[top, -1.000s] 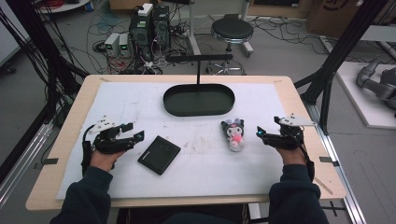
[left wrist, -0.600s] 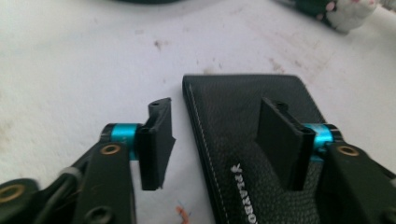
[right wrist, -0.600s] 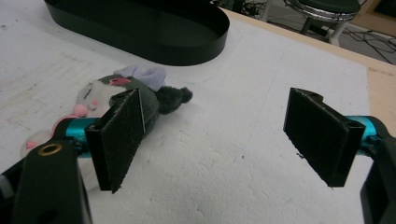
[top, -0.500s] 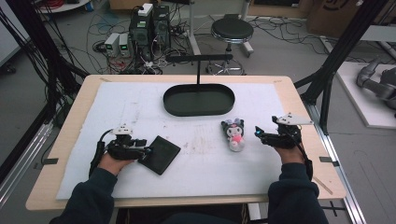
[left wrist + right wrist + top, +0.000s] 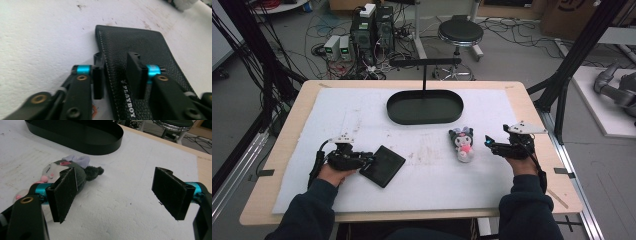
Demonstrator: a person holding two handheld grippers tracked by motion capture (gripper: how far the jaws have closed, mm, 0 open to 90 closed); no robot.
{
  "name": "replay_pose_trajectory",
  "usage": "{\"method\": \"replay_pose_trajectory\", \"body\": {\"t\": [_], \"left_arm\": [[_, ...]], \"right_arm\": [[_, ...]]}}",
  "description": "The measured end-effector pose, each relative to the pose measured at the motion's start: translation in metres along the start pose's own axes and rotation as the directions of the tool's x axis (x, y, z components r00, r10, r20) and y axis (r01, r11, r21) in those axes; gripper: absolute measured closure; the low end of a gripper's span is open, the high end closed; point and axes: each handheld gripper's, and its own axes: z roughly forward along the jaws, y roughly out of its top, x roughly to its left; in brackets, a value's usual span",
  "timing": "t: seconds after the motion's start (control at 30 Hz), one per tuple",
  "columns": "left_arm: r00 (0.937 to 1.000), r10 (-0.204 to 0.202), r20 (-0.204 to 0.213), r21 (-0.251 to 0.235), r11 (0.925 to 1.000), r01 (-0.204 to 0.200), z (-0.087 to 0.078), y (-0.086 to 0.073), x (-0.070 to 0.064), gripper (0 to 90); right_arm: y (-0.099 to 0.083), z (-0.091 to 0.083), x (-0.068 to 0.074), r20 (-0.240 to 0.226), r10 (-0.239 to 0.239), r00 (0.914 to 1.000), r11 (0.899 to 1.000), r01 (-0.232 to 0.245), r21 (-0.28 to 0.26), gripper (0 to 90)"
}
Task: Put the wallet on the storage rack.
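Note:
A black leather wallet [image 5: 383, 165] lies flat on the white mat at the front left. My left gripper [image 5: 368, 161] is open at its left edge. In the left gripper view the wallet [image 5: 140, 47] has that stitched edge between the jaws of the left gripper [image 5: 115, 60]: one pad over the mat, the other over the leather, with a gap between them. A small grey and pink plush toy [image 5: 463, 142] lies right of centre. My right gripper [image 5: 488, 141] is wide open just to the right of it; in the right gripper view the plush toy [image 5: 56, 168] sits behind the left jaw of the right gripper [image 5: 115, 177].
A black oval tray [image 5: 424, 120] with an upright handle stands at the back middle of the mat, and its rim [image 5: 105, 143] rises beyond the plush toy. White mat stretches between the wallet and the toy. Table edges lie close outside both hands.
My left gripper has slid right across the mat until its jaws straddle the wallet's left edge. The right gripper has stayed put beside the plush toy.

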Motion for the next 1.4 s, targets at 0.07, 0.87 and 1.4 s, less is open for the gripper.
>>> {"method": "replay_pose_trajectory", "body": {"t": [0.07, 0.87, 1.4], "left_arm": [[1.0000, -0.001, 0.002, -0.014, 0.9999, 0.001, 0.000, 0.000, 0.000, 74.7], [0.9068, -0.002, -0.421, -0.405, 0.8954, -0.186, -0.081, 0.026, 0.007, 90.0], [0.8840, -0.149, -0.443, -0.290, 0.9569, 0.016, -0.080, 0.003, 0.057, 72.6]], "right_arm": [[0.000, 0.000, 0.000, 0.000, 0.003, 1.0000, 1.000, -0.003, 0.001, 20.6], [-0.001, -0.001, -0.001, 0.004, 0.011, 0.9999, 1.000, -0.011, 0.007, 20.6], [-0.002, -0.003, -0.001, -0.004, 0.008, 1.0000, 1.000, -0.008, 0.008, 20.6]]}}
